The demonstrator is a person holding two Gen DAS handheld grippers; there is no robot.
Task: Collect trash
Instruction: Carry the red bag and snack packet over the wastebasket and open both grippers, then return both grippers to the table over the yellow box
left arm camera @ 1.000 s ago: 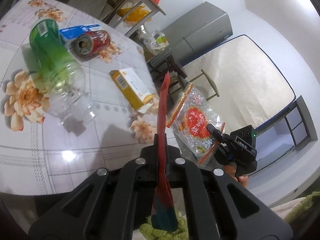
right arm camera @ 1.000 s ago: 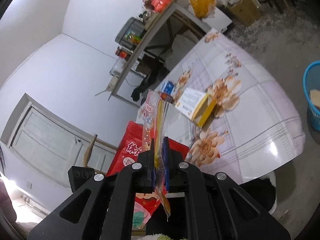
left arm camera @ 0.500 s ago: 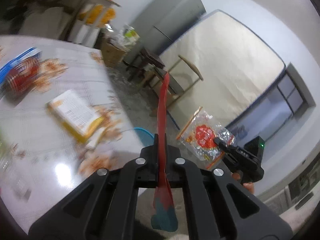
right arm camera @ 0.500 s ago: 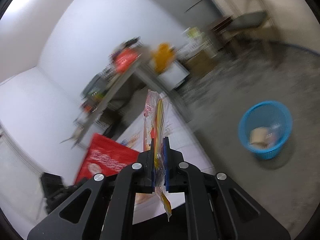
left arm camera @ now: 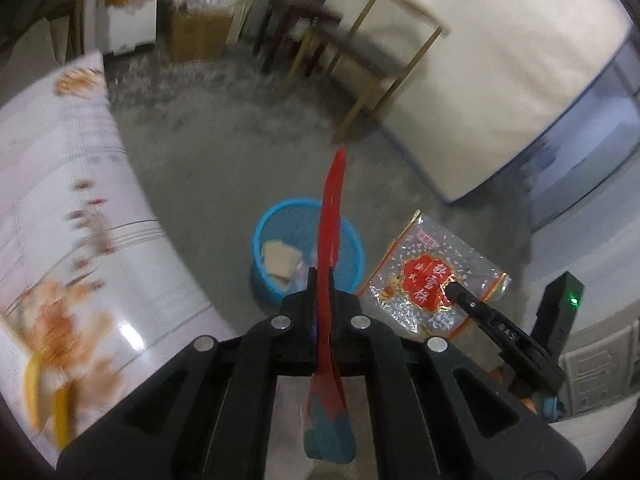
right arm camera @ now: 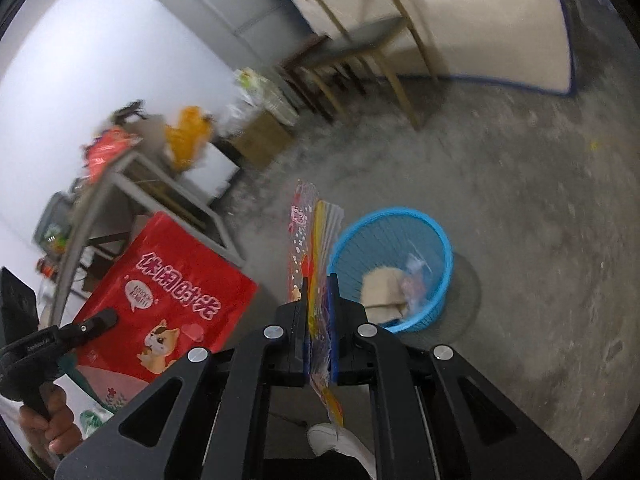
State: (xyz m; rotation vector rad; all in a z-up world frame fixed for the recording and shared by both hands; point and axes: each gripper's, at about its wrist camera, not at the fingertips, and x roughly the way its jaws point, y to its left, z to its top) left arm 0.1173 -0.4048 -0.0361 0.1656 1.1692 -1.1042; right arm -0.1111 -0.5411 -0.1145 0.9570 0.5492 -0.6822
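Two wrappers pinched, red bag (left arm camera: 333, 216) in left hand-held gripper (left arm camera: 320, 276), clear packet (right arm camera: 310, 240) in right hand-held gripper (right arm camera: 318, 280): centre both over blue basket (right arm camera: 432, 232) at 12 o'clock, then release.

Snack wrappers, two: one red bag (right arm camera: 168, 300) with a cartoon cat, one clear crinkled packet (left arm camera: 430, 280) with a red emblem. Blue mesh baskets (right arm camera: 400, 224) on the floor, one, with two items visible inside: one beige block (right arm camera: 380, 292) and one clear crumpled piece (right arm camera: 414, 270). Wooden chairs (left arm camera: 380, 48), one; dark stools (left arm camera: 296, 24), one; cardboard boxes (left arm camera: 198, 36), one; floral-topped tables (left arm camera: 60, 184), one.
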